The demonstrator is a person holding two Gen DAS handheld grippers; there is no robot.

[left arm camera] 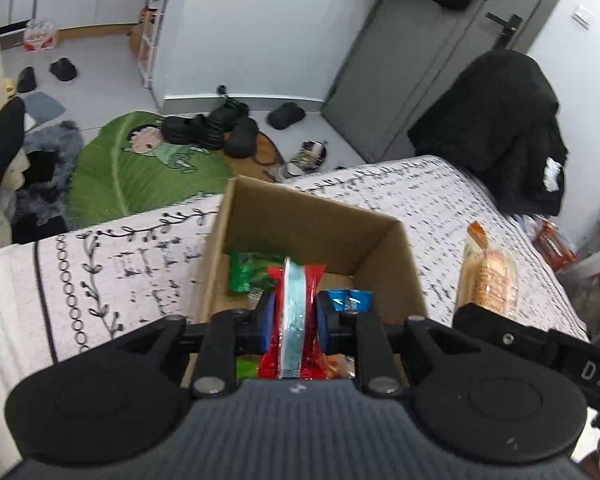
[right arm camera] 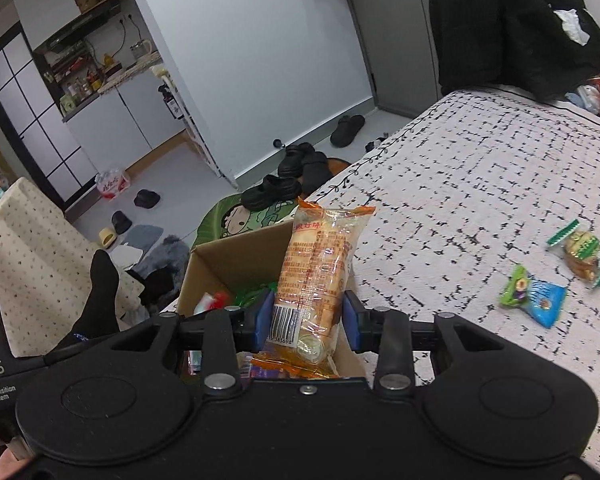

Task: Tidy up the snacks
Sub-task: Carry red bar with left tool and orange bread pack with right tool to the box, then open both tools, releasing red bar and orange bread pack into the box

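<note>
Two hand-held grippers, each clamped on a snack, over one cardboard box on the bed.

Left wrist view: the left hand-held gripper [left arm camera: 296,312] pinches a red packet [left arm camera: 296,300] edge-on, long axis running away from the camera, directly above the cardboard box [left arm camera: 320,220] near the bed's [left arm camera: 440,200] foot edge. Right wrist view: the right hand-held gripper [right arm camera: 308,316] grips an orange biscuit pack [right arm camera: 320,268] upright at the box's [right arm camera: 216,264] right wall; the opening lies just left, so the left is nearer to dropping.
</note>
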